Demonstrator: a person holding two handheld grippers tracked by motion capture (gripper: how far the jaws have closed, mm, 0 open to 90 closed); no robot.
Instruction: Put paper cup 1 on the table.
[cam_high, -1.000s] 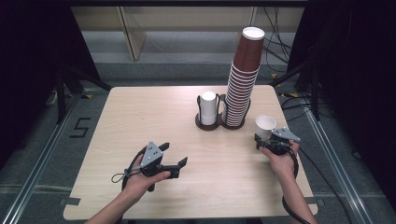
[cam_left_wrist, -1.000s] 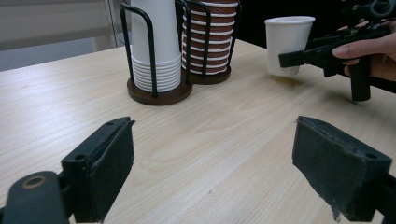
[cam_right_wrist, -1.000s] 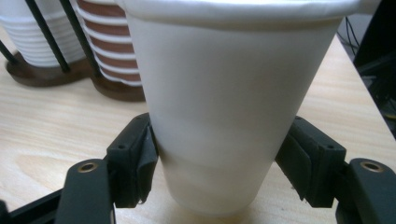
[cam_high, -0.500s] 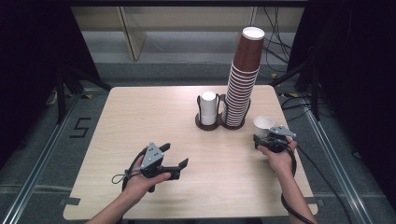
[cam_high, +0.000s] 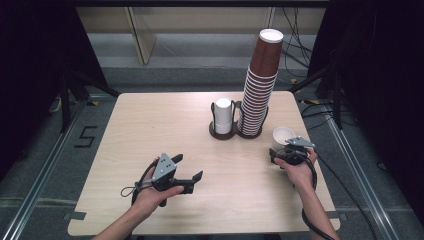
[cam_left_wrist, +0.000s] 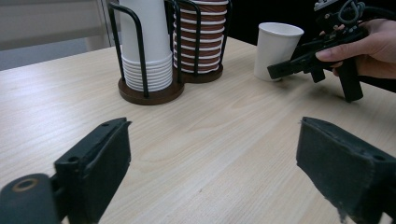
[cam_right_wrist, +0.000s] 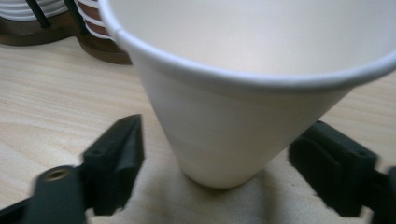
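Standing between open right gripper jaws: smooth, tapered, seemingly paper cup.

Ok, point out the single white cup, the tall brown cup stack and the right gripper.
white cup (cam_left_wrist: 275, 51): left gripper view, side wall.
brown cup stack (cam_high: 260, 85): high view, mid stack.
right gripper (cam_right_wrist: 219, 172): right gripper view, between its open jaws.

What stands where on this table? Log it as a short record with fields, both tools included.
surface: wooden table
rack: black wire holder with two bays
near-left bay: short stack of white cups, upside down
right bay: tall stack of brown cups
loose item: single white cup, upright on the table
right tool: jaws either side of the single white cup, just opened, not pressing
left tool: jaws open, nothing between them
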